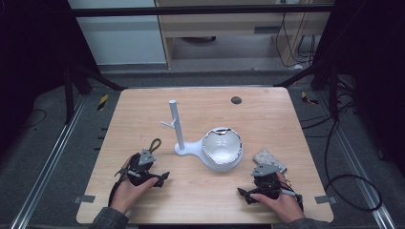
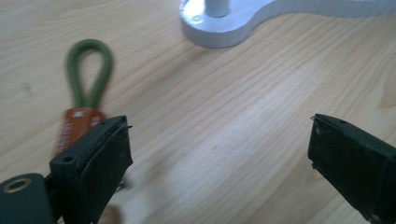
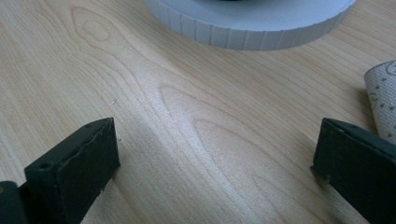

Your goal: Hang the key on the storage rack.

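Left hand-held gripper (image 1: 154, 168) low over the desk (image 1: 267, 114), jaws apart and empty, green cord loop with orange tag (image 2: 84, 93) lying just beyond its left jaw, near the white stand (image 1: 179, 126). Right hand-held gripper (image 1: 263, 168) at near right, jaws wide apart on nothing, dotted cloth (image 1: 268, 159) just beside it, white bowl (image 1: 222, 148) farther off.
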Demonstrator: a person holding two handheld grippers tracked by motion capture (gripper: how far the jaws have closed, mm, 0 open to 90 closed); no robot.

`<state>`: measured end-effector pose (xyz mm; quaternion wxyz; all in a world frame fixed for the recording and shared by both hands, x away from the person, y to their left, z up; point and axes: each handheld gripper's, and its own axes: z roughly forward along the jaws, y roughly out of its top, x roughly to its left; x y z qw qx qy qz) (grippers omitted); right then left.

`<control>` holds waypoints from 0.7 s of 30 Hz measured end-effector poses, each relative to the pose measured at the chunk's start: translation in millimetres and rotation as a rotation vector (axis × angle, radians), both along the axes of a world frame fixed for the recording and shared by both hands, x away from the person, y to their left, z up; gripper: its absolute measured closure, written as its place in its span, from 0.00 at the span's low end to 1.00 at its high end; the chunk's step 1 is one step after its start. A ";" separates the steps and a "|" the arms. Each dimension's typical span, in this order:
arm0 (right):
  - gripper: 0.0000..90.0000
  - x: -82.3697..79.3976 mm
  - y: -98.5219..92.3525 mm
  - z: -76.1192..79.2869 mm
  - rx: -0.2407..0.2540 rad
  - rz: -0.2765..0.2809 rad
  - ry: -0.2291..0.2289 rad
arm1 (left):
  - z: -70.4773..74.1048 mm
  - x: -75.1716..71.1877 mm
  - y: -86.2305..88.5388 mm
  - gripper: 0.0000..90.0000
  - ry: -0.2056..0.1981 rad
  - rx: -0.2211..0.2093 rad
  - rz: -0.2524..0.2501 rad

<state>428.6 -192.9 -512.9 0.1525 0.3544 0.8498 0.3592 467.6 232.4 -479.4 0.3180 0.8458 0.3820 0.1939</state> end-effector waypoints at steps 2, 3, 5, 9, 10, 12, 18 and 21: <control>0.00 1.3 -1.0 0.0 -0.003 -0.017 -0.003 | 3.3 5.7 8.5 0.07 0.010 0.009 0.022; 0.00 2.7 -1.6 -0.2 0.001 -0.030 -0.003 | 4.9 8.7 12.2 0.07 0.018 0.004 0.032; 0.00 5.6 -3.5 0.0 -0.002 -0.051 -0.001 | 8.5 14.4 18.7 0.07 0.025 0.013 0.049; 0.00 6.5 -4.0 -0.2 0.000 -0.054 -0.003 | 13.7 25.6 27.4 0.08 0.041 0.028 0.072; 0.00 6.5 -4.0 -0.2 0.000 -0.055 -0.003 | 14.5 28.4 29.3 0.09 0.051 0.026 0.076; 0.00 6.4 -4.0 -0.2 0.000 -0.055 -0.003 | 16.3 34.5 32.9 0.12 0.073 0.026 0.077; 0.00 6.0 -4.2 0.0 0.000 -0.057 -0.002 | 21.3 49.2 39.7 0.18 0.114 0.051 0.084; 0.00 6.0 -4.3 -0.1 0.001 -0.055 -0.003 | 23.0 56.3 42.4 0.27 0.131 0.051 0.098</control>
